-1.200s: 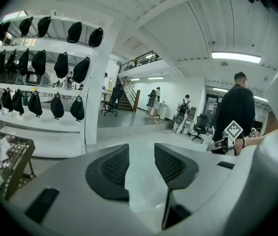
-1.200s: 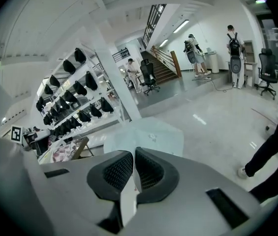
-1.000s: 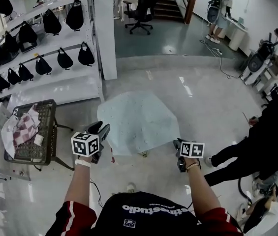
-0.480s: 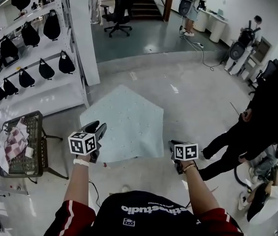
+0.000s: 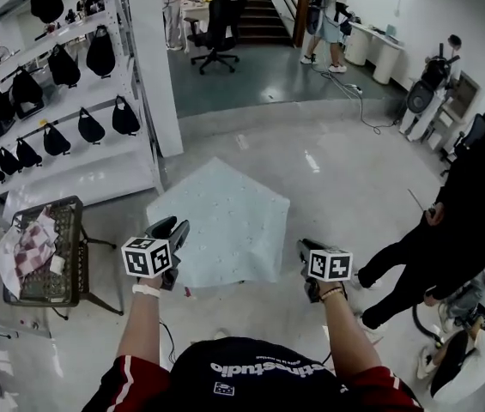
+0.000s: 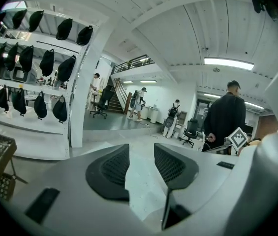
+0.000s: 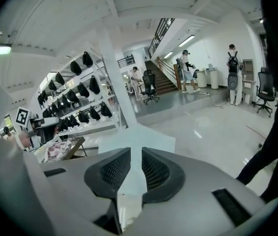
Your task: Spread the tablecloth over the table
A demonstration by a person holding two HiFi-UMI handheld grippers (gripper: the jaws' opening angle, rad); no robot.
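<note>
Pale blue cloth (image 5: pixel 225 221) is spread out flat ahead of the person, one corner pointing far, its near edge running between the two claws. At the near-left corner the left claw (image 5: pixel 173 230) has its jaws apart. The cloth's edge lies in the gap, and the pads do not press it. At the near-right corner the right claw (image 5: pixel 306 249) has its jaws drawn close, clamped on the cloth running through the slot. Shelves (image 5: pixel 96 170) of black bags stand far left, and a basket (image 5: pixel 79 247) near left holds checked fabric. Right, a person (image 5: pixel 474 204) in black.
</note>
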